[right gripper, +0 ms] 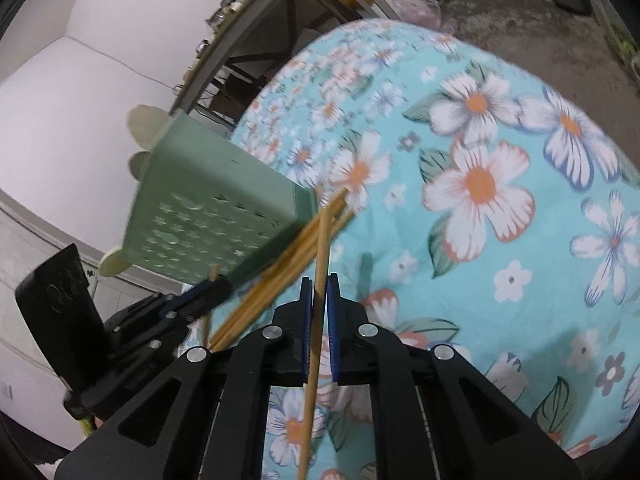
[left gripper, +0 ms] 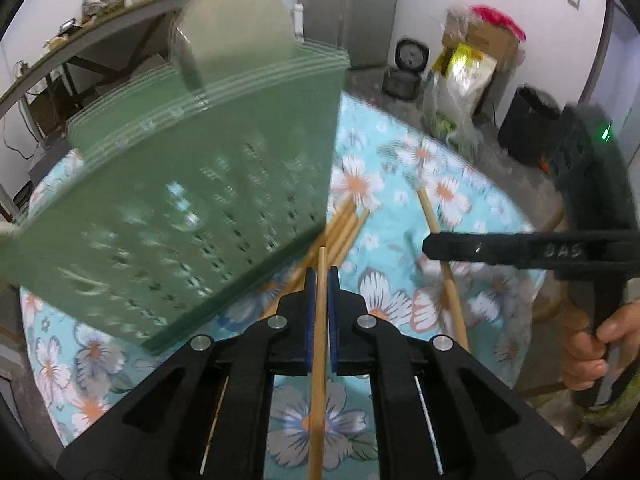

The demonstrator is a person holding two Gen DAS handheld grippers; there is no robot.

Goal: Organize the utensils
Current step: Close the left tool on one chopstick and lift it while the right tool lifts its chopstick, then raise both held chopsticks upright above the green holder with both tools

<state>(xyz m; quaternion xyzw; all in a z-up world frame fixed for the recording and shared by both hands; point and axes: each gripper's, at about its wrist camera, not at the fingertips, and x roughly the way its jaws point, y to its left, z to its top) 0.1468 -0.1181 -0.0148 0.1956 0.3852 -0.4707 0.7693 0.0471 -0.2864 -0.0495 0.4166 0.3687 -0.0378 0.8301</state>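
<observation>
My left gripper [left gripper: 321, 270] is shut on a single wooden chopstick [left gripper: 319, 360] that runs back between its blue pads. A green perforated utensil holder [left gripper: 180, 200], blurred, fills the left of the left wrist view, close to the fingertips. Several loose chopsticks [left gripper: 346, 228] lie on the cloth beside the holder's corner. My right gripper [right gripper: 319, 280] is shut on another chopstick [right gripper: 316, 320]. In the right wrist view the holder [right gripper: 208, 216] stands up left, the bundle of chopsticks [right gripper: 280, 276] lies at its base, and the left gripper [right gripper: 220, 286] is at the left. In the left wrist view the right gripper [left gripper: 430, 246] reaches in from the right.
A round table with a turquoise flowered cloth [right gripper: 480, 180] carries everything; its edge curves close on the right [left gripper: 532, 280]. Beyond it on the floor stand a rice cooker [left gripper: 404, 68], bags and a box [left gripper: 472, 60], and a black bin [left gripper: 528, 120]. A grey shelf [left gripper: 80, 44] runs behind.
</observation>
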